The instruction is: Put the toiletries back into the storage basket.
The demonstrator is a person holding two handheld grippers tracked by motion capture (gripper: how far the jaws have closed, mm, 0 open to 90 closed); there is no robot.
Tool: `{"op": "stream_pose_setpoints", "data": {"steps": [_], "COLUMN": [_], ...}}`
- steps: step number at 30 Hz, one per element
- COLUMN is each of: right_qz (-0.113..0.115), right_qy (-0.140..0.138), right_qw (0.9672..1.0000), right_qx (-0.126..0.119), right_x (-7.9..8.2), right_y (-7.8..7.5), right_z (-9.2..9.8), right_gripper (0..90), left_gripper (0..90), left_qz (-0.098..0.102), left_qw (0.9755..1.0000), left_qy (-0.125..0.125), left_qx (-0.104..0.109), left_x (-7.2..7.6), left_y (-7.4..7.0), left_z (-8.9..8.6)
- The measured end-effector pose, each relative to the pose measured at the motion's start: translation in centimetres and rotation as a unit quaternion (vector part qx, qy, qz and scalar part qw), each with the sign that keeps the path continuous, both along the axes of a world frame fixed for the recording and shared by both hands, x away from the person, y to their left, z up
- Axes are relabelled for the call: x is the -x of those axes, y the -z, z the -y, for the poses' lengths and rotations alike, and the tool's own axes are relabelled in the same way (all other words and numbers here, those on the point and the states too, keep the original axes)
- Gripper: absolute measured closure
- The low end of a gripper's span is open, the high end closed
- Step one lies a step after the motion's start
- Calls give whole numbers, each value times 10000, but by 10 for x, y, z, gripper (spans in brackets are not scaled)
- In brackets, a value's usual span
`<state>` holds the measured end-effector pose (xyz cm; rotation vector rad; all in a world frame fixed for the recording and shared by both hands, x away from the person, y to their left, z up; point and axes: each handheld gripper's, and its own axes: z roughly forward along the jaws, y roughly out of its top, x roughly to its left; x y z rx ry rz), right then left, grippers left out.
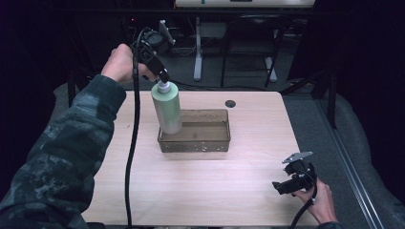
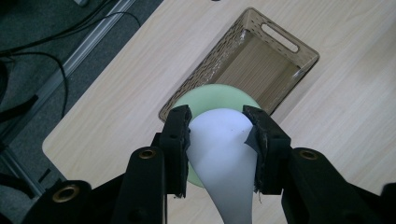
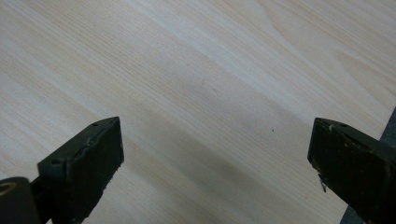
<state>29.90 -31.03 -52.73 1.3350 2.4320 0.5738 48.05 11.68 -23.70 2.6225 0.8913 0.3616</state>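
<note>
High view: the pale green bottle hangs tilted with its base at the left end of the smoky plastic bin, the left gripper clenched on its white cap; it looks a rigid, smooth plastic, likely slippery and prone to swing from so narrow a hold. The bin's low wall is all that stands in its way, while the right gripper rests released near the tabletop edge, well apart.

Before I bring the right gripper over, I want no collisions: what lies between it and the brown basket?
Nothing. In the high view, bare wooden table runs from the right gripper to the brown basket.
</note>
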Motion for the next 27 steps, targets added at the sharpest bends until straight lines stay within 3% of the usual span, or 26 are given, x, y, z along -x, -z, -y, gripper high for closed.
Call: {"op": "stream_pose_setpoints", "data": {"steps": [15, 27], "right_qz": [-27, -21], "right_qy": [2, 21], "right_qw": [10000, 10000], "right_qx": [-25, 0], "right_x": [0, 0], "right_y": [1, 1], "right_z": [0, 0], "right_gripper": [29, 30], "left_gripper": [631, 631], "left_qz": [-74, -57], "left_qw": [10000, 9999], "left_qy": [-25, 15], "left_qx": [-15, 106], "left_x": [-8, -11], "left_y": [18, 33], "left_z": [6, 10]}}
